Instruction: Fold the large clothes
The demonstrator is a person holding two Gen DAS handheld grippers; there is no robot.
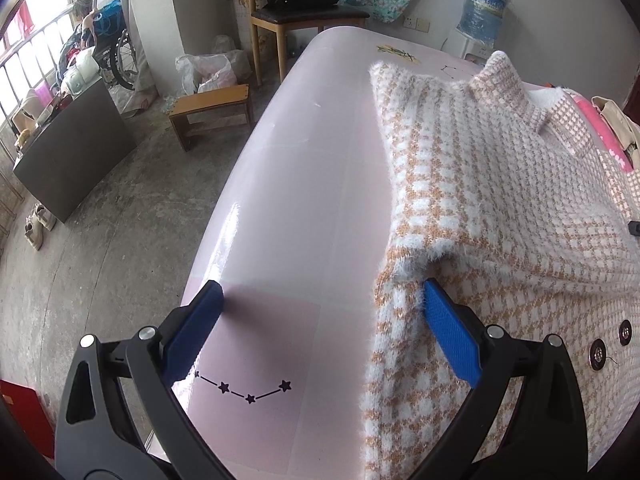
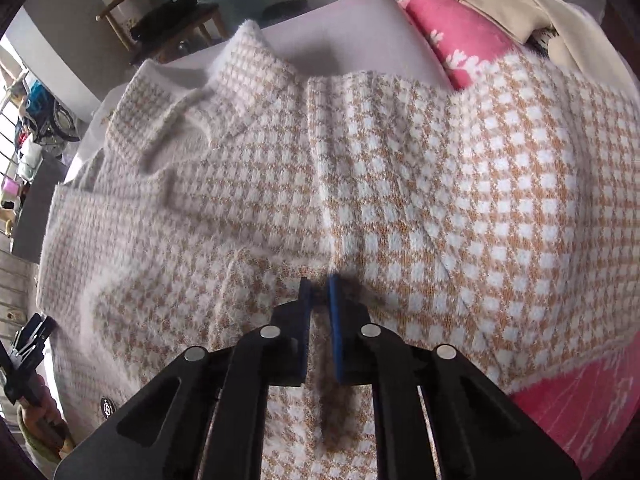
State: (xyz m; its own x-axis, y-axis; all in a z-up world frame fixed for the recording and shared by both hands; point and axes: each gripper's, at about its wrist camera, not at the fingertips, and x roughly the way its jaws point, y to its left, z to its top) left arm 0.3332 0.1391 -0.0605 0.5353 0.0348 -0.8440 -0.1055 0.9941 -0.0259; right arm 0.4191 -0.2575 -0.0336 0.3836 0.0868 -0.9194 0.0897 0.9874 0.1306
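Note:
A fluffy tan-and-white checked cardigan (image 1: 500,216) with dark buttons lies on a pale pink table (image 1: 304,184), its left sleeve folded in over the body. My left gripper (image 1: 320,300) is open and empty, its right pad at the cardigan's left edge, its left pad over bare table. In the right wrist view the cardigan (image 2: 400,184) fills the frame, collar at the far side. My right gripper (image 2: 318,284) is shut on a fold of the cardigan's fabric, pinched between the blue pads.
A pink towel (image 2: 452,32) and a beige garment (image 2: 516,4) lie at the table's far right. Left of the table are a low wooden stool (image 1: 212,114), a chair (image 1: 304,16) with a black bag, and a dark cabinet (image 1: 76,152). A water dispenser (image 1: 482,12) stands behind.

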